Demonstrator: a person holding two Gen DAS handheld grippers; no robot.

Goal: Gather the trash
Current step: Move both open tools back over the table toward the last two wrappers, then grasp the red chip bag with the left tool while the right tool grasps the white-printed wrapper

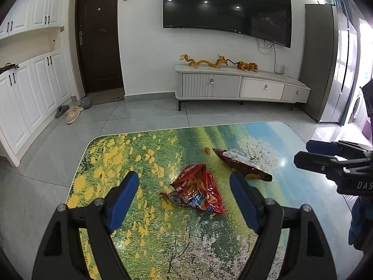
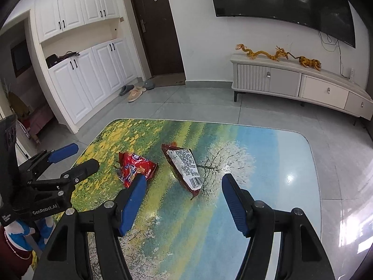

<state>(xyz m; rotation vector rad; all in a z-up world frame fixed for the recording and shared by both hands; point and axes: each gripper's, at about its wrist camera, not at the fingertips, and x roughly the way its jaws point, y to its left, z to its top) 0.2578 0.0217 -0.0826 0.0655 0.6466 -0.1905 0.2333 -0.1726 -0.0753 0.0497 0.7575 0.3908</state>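
A torn red snack bag [image 1: 198, 192] lies on the table with the painted landscape top [image 1: 291, 186], and it also shows in the right wrist view [image 2: 137, 169]. A brown wrapper with a white label [image 2: 185, 169] lies to its right, also seen in the left wrist view [image 1: 242, 163]. A small orange crumb [image 1: 207, 150] lies behind them. My left gripper [image 1: 184, 177] is open and empty, above the red bag. My right gripper [image 2: 184, 182] is open and empty, above the near end of the brown wrapper. Each gripper shows in the other's view, the right [image 1: 307, 152] and the left [image 2: 80, 157].
The table [image 2: 268, 210] stands on a grey tiled floor. Behind it are a white TV cabinet [image 1: 237, 86] with yellow dragon figures [image 1: 200, 61], a wall TV [image 1: 226, 7], a dark door [image 1: 98, 39], white cupboards [image 1: 28, 93] and slippers [image 1: 72, 114].
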